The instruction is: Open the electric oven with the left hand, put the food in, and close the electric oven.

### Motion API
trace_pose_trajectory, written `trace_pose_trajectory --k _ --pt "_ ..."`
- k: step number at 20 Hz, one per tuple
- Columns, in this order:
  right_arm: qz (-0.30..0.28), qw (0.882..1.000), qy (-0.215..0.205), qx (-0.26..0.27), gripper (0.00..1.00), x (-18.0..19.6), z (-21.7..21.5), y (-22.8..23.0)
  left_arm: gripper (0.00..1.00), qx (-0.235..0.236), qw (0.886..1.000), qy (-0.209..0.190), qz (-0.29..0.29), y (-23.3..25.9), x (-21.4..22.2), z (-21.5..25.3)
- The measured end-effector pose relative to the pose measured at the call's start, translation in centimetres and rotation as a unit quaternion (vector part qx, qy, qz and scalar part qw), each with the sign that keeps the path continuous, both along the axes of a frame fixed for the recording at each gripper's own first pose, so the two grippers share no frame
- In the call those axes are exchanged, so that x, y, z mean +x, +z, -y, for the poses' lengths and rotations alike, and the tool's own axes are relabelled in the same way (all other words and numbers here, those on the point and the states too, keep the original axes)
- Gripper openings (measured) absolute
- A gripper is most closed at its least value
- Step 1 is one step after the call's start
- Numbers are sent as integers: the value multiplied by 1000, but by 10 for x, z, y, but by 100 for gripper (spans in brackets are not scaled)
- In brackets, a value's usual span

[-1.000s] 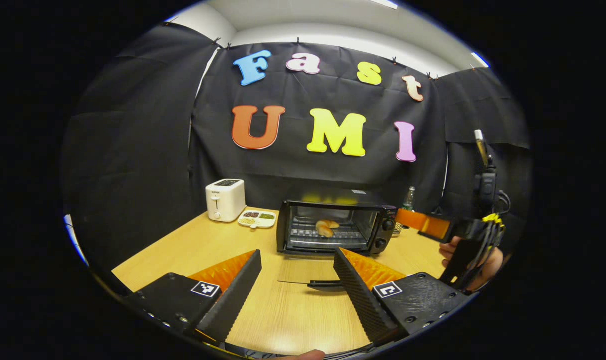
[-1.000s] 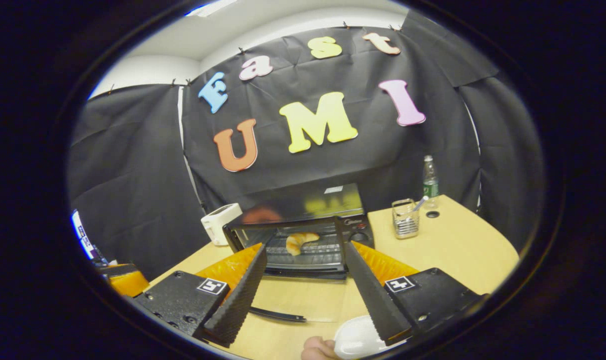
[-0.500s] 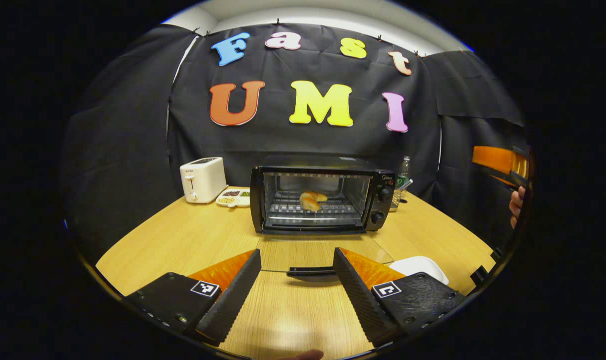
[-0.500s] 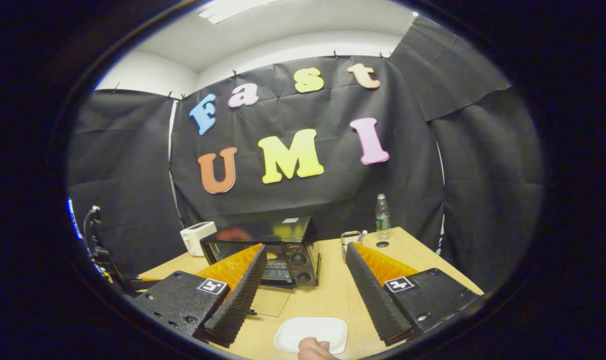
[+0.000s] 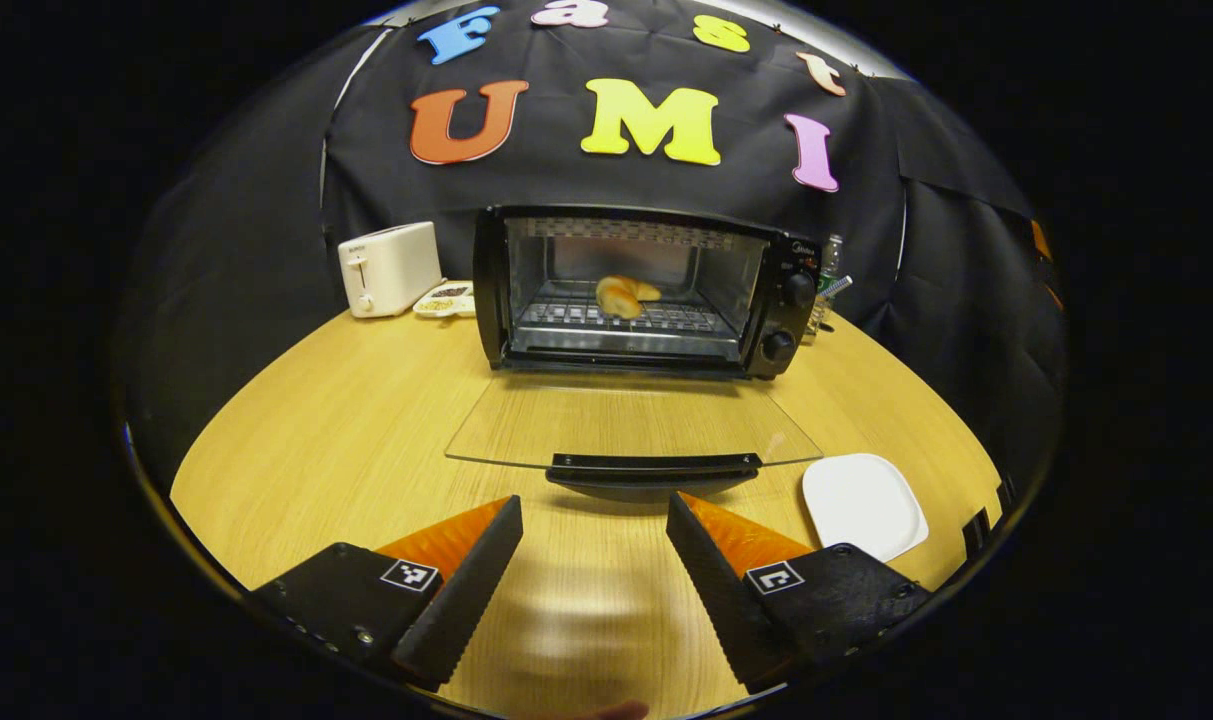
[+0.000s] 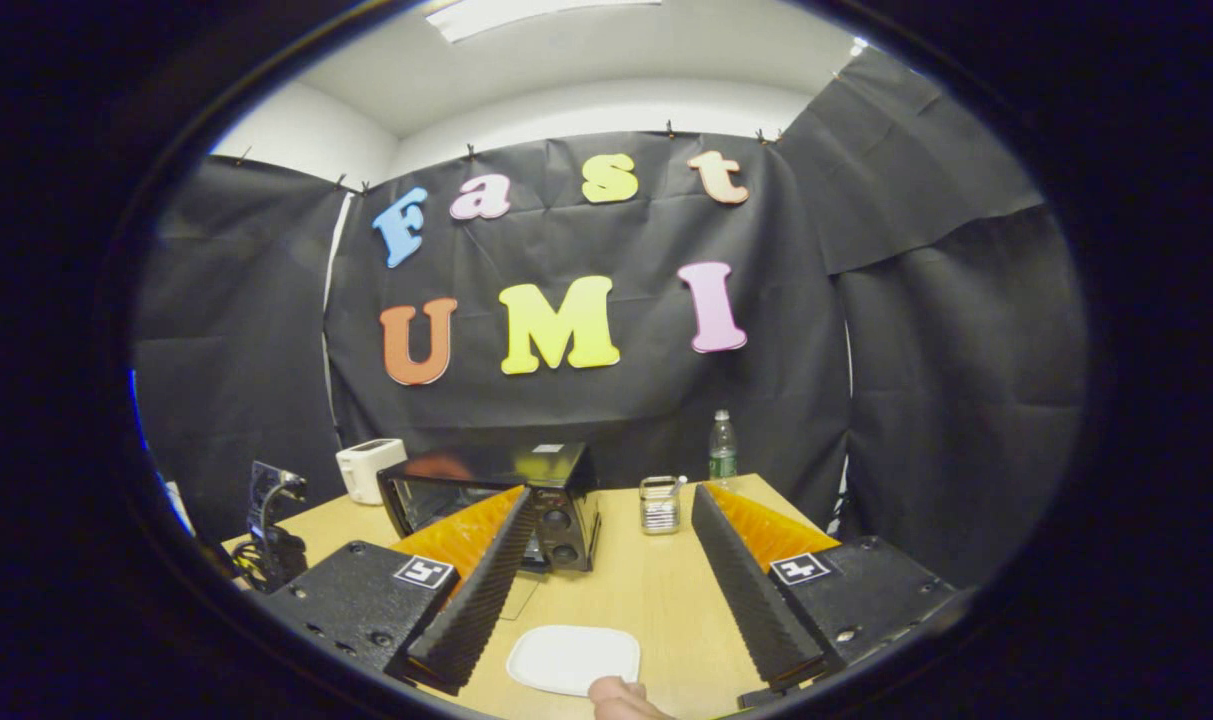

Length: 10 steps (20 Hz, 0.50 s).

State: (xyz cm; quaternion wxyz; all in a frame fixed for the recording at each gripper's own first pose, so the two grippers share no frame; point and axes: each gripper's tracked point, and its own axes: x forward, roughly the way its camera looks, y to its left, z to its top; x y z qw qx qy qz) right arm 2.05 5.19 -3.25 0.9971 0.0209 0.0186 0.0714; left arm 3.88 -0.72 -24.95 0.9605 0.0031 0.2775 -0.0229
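The black electric oven (image 5: 636, 290) stands at the back of the wooden table with its glass door (image 5: 631, 430) folded down flat. A croissant (image 5: 621, 295) lies on the rack inside. The door's black handle (image 5: 654, 466) is just ahead of my left gripper (image 5: 594, 555), which is open and holds nothing. In the right gripper view the oven (image 6: 496, 505) shows partly behind the left finger. My right gripper (image 6: 611, 575) is open and empty, held above a white plate (image 6: 574, 658).
A white toaster (image 5: 388, 267) and a small divided dish (image 5: 446, 298) sit left of the oven. The white plate (image 5: 863, 505) lies right of the door. A wire holder (image 6: 658, 504) and a bottle (image 6: 722, 458) stand at the table's far right. A fingertip (image 6: 616, 695) shows at the bottom.
My left gripper has moved in low toward the open door's handle. My right gripper has drawn back from the oven to the right, above the plate.
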Motion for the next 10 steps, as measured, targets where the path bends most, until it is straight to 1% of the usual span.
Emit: trace_pose_trajectory --k 3,6,8,10 --pt "5 1000 -1 8 96 -7 10 7 95 -1 1000 -15 -24 -14 10 14" --pt "13 1000 -2 3 96 -21 18 13 96 15 998 2 -55 -25 12 13" --pt "26 1000 2 -5 96 -28 21 17 96 25 999 9 -47 -26 20 12" --pt "34 999 2 -14 96 -31 24 18 95 11 998 0 -61 -33 24 23"
